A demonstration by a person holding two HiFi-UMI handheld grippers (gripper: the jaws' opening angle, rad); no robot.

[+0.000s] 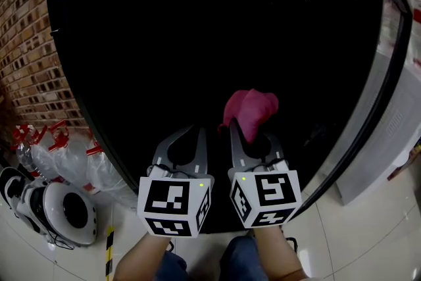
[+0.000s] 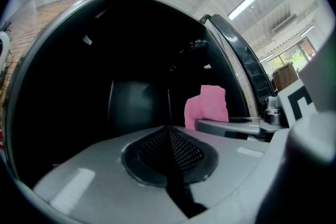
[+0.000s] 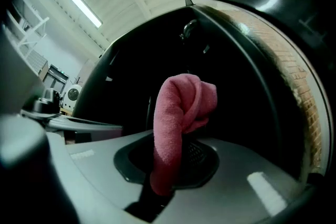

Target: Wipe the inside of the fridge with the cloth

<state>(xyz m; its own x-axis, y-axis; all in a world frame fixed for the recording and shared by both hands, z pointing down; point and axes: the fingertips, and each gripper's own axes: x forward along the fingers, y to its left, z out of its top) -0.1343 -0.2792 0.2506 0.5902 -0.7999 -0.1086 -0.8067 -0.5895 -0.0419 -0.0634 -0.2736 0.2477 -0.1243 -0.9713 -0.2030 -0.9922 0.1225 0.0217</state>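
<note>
Pink microfibre makes up the one cloth point(image 1: 250, 112) in the scene. With it are two grippers, two marker cubes point(image 1: 174, 204) and one black fridge point(image 1: 197, 29). The right gripper point(image 1: 248, 135) is clamped on the cloth, and the left gripper point(image 1: 196, 131) has its jaws pressed together with nothing between them. Both are held side by side, close in front of the fridge's dark glossy front; I cannot tell whether that darkness is a door or the inside. The cloth is bunched, not spread. Its lower end is pinched in the right gripper's jaws, and the rest stands up as a thick fold whose top flops over into a rounded lump. It has a fuzzy nap. One brick wall point(image 1: 29, 56) stands to the left of the fridge, above pale floor tiles point(image 1: 368, 233).
</note>
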